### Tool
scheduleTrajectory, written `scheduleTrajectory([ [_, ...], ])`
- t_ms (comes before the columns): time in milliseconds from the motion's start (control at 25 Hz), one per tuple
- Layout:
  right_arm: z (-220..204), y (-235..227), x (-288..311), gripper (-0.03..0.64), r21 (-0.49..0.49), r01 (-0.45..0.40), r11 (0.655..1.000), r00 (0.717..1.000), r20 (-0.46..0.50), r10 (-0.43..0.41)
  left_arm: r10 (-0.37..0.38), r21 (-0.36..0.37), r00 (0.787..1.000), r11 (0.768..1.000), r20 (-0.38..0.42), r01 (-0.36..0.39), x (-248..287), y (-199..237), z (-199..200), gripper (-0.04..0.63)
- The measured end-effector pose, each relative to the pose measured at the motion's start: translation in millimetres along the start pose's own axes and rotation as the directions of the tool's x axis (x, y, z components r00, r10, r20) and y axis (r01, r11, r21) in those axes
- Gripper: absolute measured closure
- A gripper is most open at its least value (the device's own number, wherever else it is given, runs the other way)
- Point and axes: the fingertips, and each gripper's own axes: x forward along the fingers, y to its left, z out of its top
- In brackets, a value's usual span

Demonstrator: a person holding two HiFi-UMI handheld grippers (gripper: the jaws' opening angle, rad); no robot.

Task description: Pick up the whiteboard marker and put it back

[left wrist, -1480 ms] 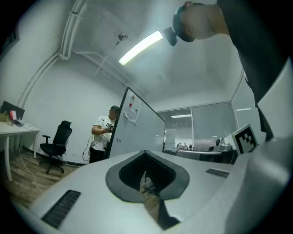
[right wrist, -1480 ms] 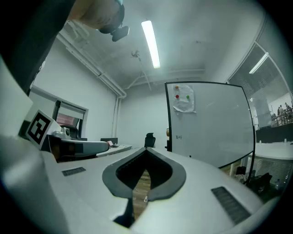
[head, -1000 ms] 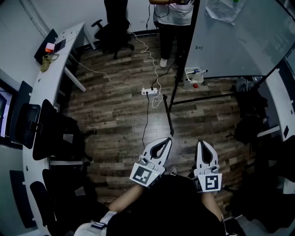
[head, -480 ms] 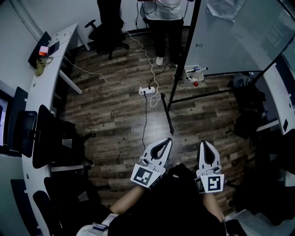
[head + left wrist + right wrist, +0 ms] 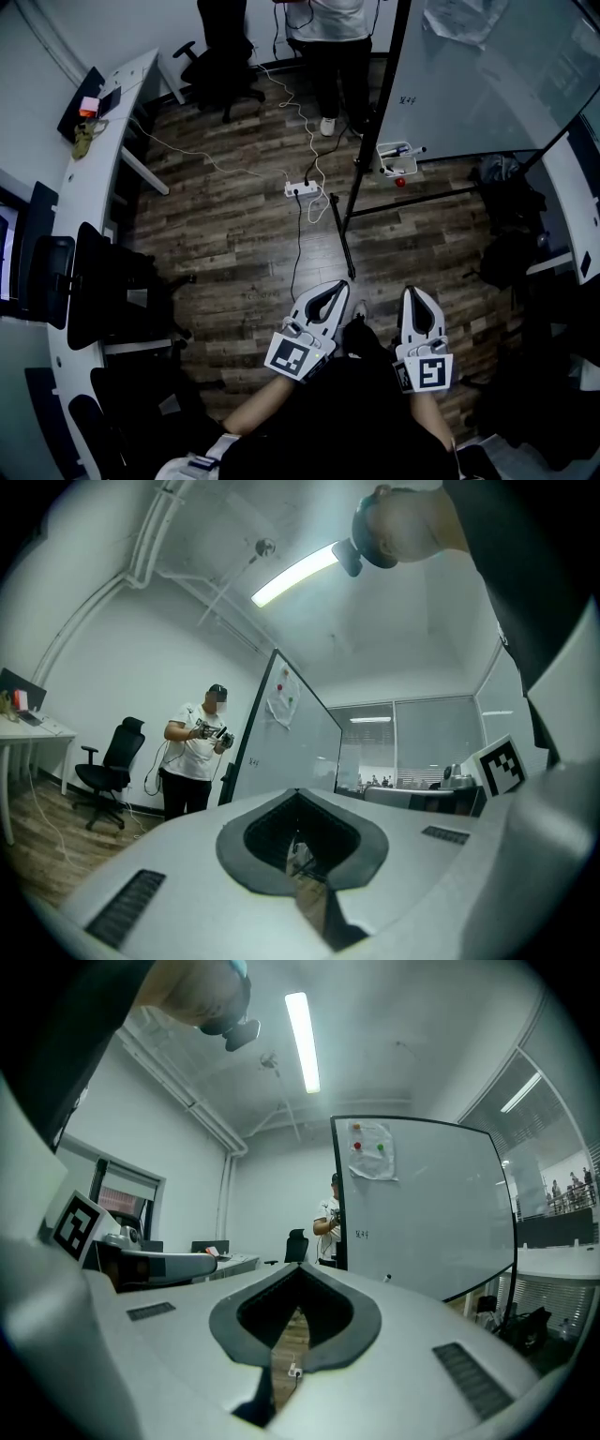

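Observation:
The whiteboard stands at the upper right on a black frame. A small white tray hangs at its lower edge, with whiteboard markers lying in it and a red round thing just below. My left gripper and right gripper are held side by side close to my body, far from the tray. Both point level toward the board. Each is shut with nothing between its jaws, as the left gripper view and the right gripper view confirm.
A person stands beside the whiteboard. A power strip with trailing cables lies on the wooden floor, near the board's black floor leg. A curved desk and dark chairs line the left; bags sit at right.
The room has slid slightly in the head view and a shoe now shows between the grippers. Both grippers keep their place in the picture and stay shut.

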Motion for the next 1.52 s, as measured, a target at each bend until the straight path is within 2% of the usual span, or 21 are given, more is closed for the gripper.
scheduleTrajectory([
  [200, -9.4, -24.6, 19.0, 0.603, -0.01, 0.003, 1.0, 0.999, -0.048, -0.003, -0.001, 0.029, 1.0, 1.0, 0.016, 0.0, 30.7, 7.0, 8.2, 0.588],
  [440, 5.7, -49.8, 46.8, 0.603, -0.001, -0.016, 1.0, 1.0, 0.018, 0.016, 0.009, 0.024, 1.0, 1.0, 0.008, -0.01, 68.2, 13.7, 5.0, 0.588],
  [640, 0.2, -73.4, 60.7, 0.603, 0.003, -0.027, 1.0, 1.0, 0.003, 0.027, 0.025, 0.035, 1.0, 0.999, 0.0, -0.025, 95.6, 16.9, 2.6, 0.588],
  [800, 3.0, -87.1, 70.9, 0.603, 0.012, -0.042, 0.999, 0.999, 0.029, 0.042, 0.042, 0.041, 0.999, 0.998, -0.025, -0.041, 112.6, 20.5, -7.8, 0.588],
  [920, -1.9, -97.7, 75.6, 0.603, 0.016, -0.054, 0.998, 0.998, 0.02, 0.054, 0.024, 0.051, 1.0, 0.998, -0.013, -0.023, 123.4, 19.7, -14.8, 0.588],
  [1240, -4.2, -125.4, 90.8, 0.603, 0.031, -0.078, 0.996, 0.997, 0.01, 0.078, 0.051, 0.068, 0.997, 0.997, -0.052, -0.048, 159.1, 17.5, -14.0, 0.588],
  [1400, -7.2, -136.2, 95.7, 0.603, 0.03, -0.089, 0.996, 0.996, -0.01, 0.09, 0.05, 0.062, 0.998, 0.997, -0.036, -0.047, 171.8, 11.0, -16.4, 0.588],
  [1520, -4.2, -143.7, 101.3, 0.603, 0.03, -0.103, 0.994, 0.995, -0.003, 0.103, 0.059, 0.085, 0.998, 0.995, -0.032, -0.057, 178.7, 11.0, -22.1, 0.588],
])
